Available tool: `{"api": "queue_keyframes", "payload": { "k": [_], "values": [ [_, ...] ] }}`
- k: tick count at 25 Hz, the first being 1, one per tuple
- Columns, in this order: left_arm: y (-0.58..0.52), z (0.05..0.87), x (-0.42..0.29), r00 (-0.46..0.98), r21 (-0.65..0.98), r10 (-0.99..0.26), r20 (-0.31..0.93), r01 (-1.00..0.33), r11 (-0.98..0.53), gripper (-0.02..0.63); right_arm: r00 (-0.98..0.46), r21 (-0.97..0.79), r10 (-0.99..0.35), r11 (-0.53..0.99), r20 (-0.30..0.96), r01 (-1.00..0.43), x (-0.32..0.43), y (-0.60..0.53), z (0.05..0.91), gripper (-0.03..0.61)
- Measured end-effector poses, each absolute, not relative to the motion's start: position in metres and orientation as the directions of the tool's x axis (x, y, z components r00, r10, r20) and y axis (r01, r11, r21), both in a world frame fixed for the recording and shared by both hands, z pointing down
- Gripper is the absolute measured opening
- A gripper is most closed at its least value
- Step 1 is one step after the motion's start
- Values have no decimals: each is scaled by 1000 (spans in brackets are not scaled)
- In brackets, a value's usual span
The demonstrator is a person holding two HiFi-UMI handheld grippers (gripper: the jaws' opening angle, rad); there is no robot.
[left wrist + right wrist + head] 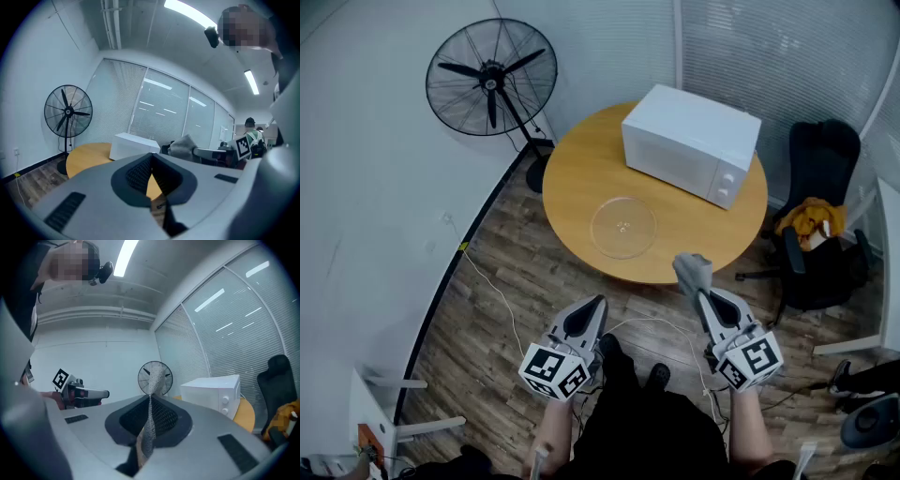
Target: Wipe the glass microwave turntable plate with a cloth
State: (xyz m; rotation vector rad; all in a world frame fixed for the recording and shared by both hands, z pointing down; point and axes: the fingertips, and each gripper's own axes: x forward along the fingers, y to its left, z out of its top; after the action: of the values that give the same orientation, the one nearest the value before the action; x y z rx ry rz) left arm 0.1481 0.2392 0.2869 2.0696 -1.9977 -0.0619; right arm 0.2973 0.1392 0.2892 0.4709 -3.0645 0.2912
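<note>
The clear glass turntable plate (623,226) lies on the round wooden table (572,178), in front of the white microwave (691,143). My right gripper (699,286) is held short of the table's near edge, shut on a grey cloth (692,268) that sticks up past its tips; the cloth (151,408) shows pinched between the jaws in the right gripper view. My left gripper (592,307) is lower left of the plate, over the floor, shut with nothing in it. In the left gripper view, the microwave (132,145) and table (86,157) lie ahead.
A black standing fan (492,70) stands left of the table by the wall. A black office chair (816,220) with a yellow item on it is at the right. White cables (502,300) run over the wooden floor below the table.
</note>
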Motion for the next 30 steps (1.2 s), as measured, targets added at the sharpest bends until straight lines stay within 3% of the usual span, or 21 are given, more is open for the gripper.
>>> {"api": "queue_keyframes", "payload": {
  "k": [17,30],
  "values": [
    [261,303,126,-1,253,-984,178,-966,46,-8,-961,-179,-268,944,73,-277,288,159,303,18],
    [219,320,27,83,252,-976,200,-967,-30,-7,-919,-178,-378,902,112,-393,197,117,303,19]
  ]
}}
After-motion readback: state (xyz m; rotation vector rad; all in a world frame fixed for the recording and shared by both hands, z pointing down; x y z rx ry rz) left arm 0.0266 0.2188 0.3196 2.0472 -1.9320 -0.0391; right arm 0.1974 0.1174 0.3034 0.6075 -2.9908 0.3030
